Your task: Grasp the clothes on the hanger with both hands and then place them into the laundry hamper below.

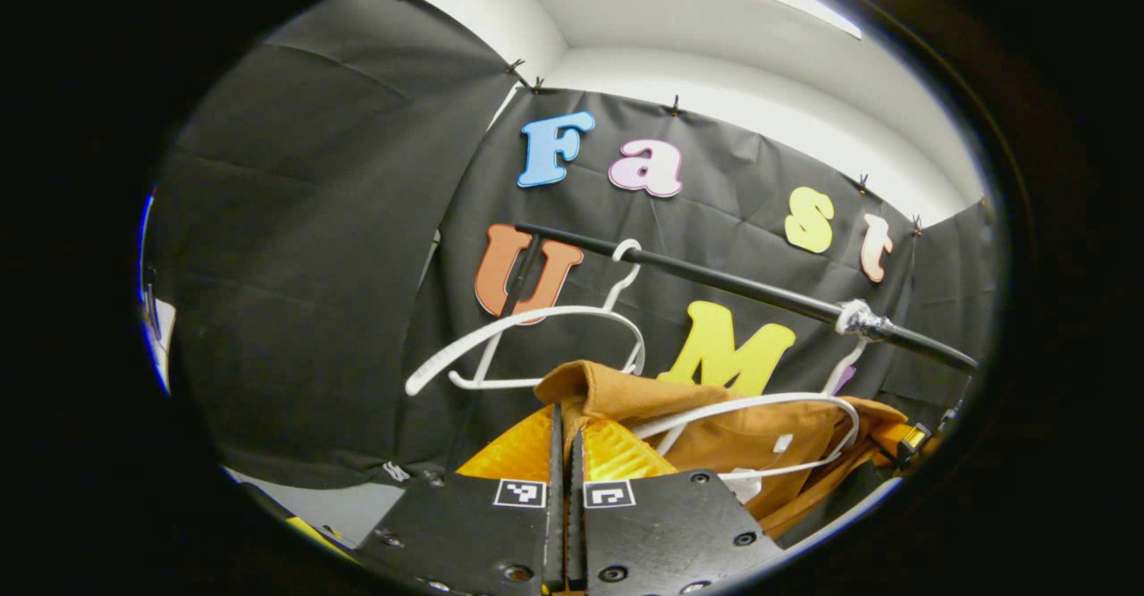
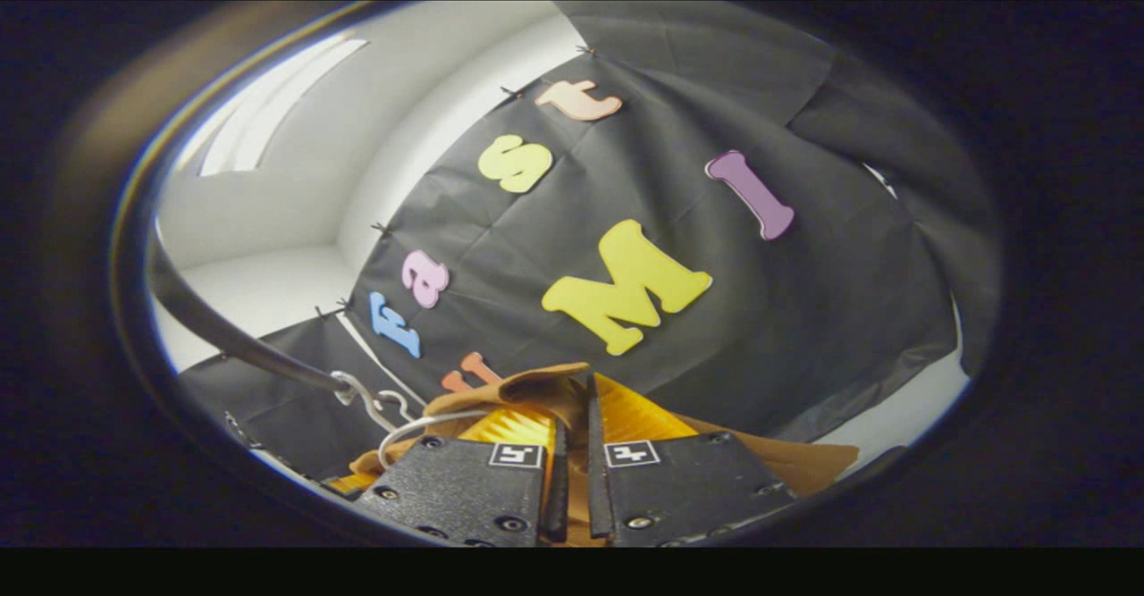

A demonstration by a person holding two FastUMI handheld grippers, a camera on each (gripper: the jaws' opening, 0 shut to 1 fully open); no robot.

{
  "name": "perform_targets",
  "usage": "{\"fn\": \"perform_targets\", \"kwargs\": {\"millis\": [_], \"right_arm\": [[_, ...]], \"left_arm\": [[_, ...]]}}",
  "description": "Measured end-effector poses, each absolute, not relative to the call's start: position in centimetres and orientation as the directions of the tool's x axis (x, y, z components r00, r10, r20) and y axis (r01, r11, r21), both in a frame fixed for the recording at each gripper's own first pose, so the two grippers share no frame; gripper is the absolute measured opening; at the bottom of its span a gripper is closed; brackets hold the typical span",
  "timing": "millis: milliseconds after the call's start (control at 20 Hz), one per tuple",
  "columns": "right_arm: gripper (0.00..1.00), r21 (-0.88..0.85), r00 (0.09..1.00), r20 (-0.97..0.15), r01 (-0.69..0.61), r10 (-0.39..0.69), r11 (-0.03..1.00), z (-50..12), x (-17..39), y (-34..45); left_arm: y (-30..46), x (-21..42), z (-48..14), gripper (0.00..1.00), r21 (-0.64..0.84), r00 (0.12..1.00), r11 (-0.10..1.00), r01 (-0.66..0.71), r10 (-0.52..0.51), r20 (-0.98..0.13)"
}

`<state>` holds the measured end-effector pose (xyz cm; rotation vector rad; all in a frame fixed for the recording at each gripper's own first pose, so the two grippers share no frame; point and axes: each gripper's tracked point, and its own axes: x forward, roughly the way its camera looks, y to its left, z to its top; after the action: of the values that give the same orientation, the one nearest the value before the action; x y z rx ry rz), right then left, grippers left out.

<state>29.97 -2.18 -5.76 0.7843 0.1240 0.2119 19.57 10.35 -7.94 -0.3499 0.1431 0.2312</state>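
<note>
A brown garment hangs on a white hanger from the black rail. My left gripper is shut, its yellow pads pinching a folded shoulder edge of the garment. At the garment's far end, low on the right of the left gripper view, an orange finger of the other gripper holds the cloth. In the right gripper view my right gripper is shut on the brown garment, and cloth shows in the slit between its fingers. The white hanger and the rail lie to its left.
An empty white hanger hangs on the rail just left of the garment. A taped wrap sits on the rail farther right. The booth's black cloth wall stands close behind, with a white wall and ceiling above it.
</note>
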Motion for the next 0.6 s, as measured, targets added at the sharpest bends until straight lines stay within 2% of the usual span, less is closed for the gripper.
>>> {"fn": "perform_targets", "kwargs": {"millis": [250,300,350,500,550,600], "right_arm": [[0.12,0.682,0.958,-0.057,-0.169,0.281,0.712,-5.5,32.1,-2.4],[0.11,0.682,0.953,-0.053,-0.184,0.299,0.708,-5.2,32.6,-2.7],[0.12,0.675,0.948,-0.062,-0.19,0.311,0.713,-5.4,33.1,-2.8],[0.11,0.647,0.934,-0.08,-0.218,0.349,0.73,-5.2,34.3,-3.5],[0.12,0.644,0.926,-0.088,-0.228,0.367,0.73,-5.4,34.7,-3.4],[0.12,0.638,0.918,-0.104,-0.234,0.383,0.733,-5.7,35.3,-3.4]], "left_arm": [[10.5,20.7,-8.9,0.02,-0.317,0.973,0.932,-0.173,0.112,-0.202],[10.4,21.0,-8.9,0.07,-0.323,0.976,0.935,-0.145,0.082,-0.201],[10.3,21.3,-9.0,0.02,-0.331,0.978,0.936,-0.12,0.055,-0.201],[9.8,21.3,-10.0,0.02,-0.354,0.975,0.933,-0.066,-0.015,-0.22],[10.0,21.4,-10.5,0.08,-0.353,0.974,0.934,-0.058,-0.025,-0.226],[10.1,21.4,-10.7,0.02,-0.363,0.972,0.93,-0.046,-0.042,-0.231]]}}
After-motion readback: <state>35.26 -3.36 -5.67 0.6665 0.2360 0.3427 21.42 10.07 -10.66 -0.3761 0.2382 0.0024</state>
